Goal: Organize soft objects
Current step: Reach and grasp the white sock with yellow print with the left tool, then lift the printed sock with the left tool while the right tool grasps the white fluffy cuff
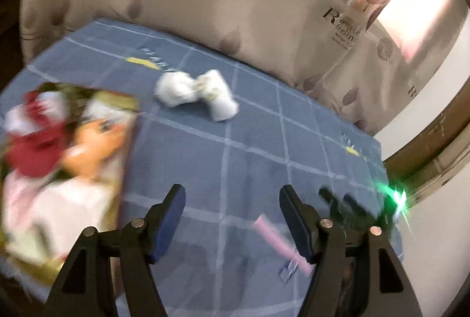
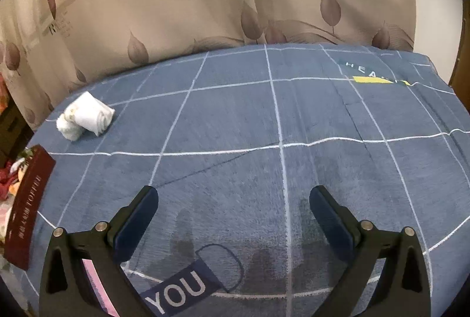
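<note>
- One large blue bedsheet with a white grid pattern [image 2: 235, 117] covers the whole work surface, with a beige leaf-printed curtain [image 2: 182, 3] hanging behind its far edge.
- A dark red cardboard box with a printed picture lid [image 1: 67, 158] sits at the left edge of the sheet; what it holds is too blurred to make out.
- Two white rolled soft cloths [image 1: 195, 92] lie touching each other in a loose V on the sheet, well apart from both tools.
- A thin pink strip [image 1: 280, 240] lies flat on the sheet just beside the left tool's right finger.
- The left gripper [image 1: 232, 211] hovers with its jaws spread wide and nothing between them; the rolls lie ahead and slightly left of it, near the box.
- The right gripper [image 2: 233, 214] is likewise spread wide and empty; from it the rolls lie far ahead and well to the left.
- Judging by this, the left gripper is nearer, and each roll's long axis runs obliquely across its line of approach.
</note>
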### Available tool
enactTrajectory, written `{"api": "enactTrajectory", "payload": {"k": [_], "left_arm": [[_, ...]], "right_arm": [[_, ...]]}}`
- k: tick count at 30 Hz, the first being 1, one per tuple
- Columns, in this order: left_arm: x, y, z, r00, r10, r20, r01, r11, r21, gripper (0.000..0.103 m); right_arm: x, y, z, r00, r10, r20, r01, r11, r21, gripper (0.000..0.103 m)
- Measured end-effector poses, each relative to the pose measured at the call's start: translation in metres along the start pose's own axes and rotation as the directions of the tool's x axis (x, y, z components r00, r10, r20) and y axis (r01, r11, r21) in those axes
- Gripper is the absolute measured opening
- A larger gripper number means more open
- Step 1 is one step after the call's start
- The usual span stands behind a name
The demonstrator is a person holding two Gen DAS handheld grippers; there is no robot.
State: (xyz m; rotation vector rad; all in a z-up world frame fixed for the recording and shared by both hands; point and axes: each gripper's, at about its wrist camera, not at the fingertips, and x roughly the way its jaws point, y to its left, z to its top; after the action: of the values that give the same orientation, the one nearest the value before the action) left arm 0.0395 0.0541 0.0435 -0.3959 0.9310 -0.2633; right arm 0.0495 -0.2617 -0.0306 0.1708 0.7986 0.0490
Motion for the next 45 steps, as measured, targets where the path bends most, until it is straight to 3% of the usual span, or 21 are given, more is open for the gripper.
{"api": "enactTrajectory", "payload": {"k": [7,10,12,24,25,26,28,32,35,38,45], "left_arm": [[0.087,0.0,0.044,0.991,0.133,0.023,-0.128,0.979,-0.161,0.068],[0.106,0.007,0.054,0.99,0.132,0.041,-0.119,0.964,-0.236,0.068],[0.119,0.006,0.06,0.983,0.179,0.051,-0.161,0.956,-0.247,0.068],[0.161,0.013,0.081,0.969,0.229,0.089,-0.192,0.932,-0.307,0.067],[0.163,0.014,0.081,0.97,0.232,0.079,-0.197,0.93,-0.311,0.05],[0.166,0.014,0.08,0.97,0.231,0.071,-0.199,0.93,-0.309,0.018],[0.173,0.011,0.079,0.969,0.244,0.037,-0.228,0.94,-0.254,0.018],[0.145,-0.018,0.063,0.975,0.206,0.079,-0.195,0.972,-0.127,0.016],[0.099,-0.035,0.039,0.985,0.129,0.116,-0.124,0.991,-0.057,0.016],[0.058,-0.036,0.012,0.992,0.074,0.104,-0.072,0.997,-0.024,0.016],[-0.026,-0.024,-0.055,0.995,0.061,0.08,-0.063,0.998,0.024,0.017]], "right_arm": [[-0.01,-0.002,0.0,0.998,0.04,0.048,-0.041,0.999,0.007,0.102],[-0.011,-0.002,0.0,0.997,0.052,0.057,-0.053,0.999,0.007,0.102],[-0.012,-0.003,0.0,0.996,0.059,0.063,-0.06,0.998,0.007,0.102],[-0.016,-0.005,0.0,0.992,0.091,0.087,-0.093,0.995,0.018,0.102],[-0.016,-0.006,0.0,0.992,0.094,0.088,-0.096,0.995,0.022,0.102],[-0.016,-0.006,0.0,0.992,0.094,0.089,-0.097,0.995,0.024,0.102],[-0.016,-0.006,0.0,0.992,0.095,0.088,-0.098,0.995,0.026,0.102],[-0.016,-0.006,0.0,0.992,0.095,0.086,-0.098,0.995,0.032,0.102],[-0.015,-0.007,0.0,0.992,0.091,0.083,-0.094,0.995,0.038,0.102],[-0.014,-0.008,0.0,0.993,0.087,0.079,-0.09,0.995,0.041,0.102],[-0.011,-0.006,0.001,0.996,0.072,0.056,-0.074,0.997,0.033,0.102]]}}
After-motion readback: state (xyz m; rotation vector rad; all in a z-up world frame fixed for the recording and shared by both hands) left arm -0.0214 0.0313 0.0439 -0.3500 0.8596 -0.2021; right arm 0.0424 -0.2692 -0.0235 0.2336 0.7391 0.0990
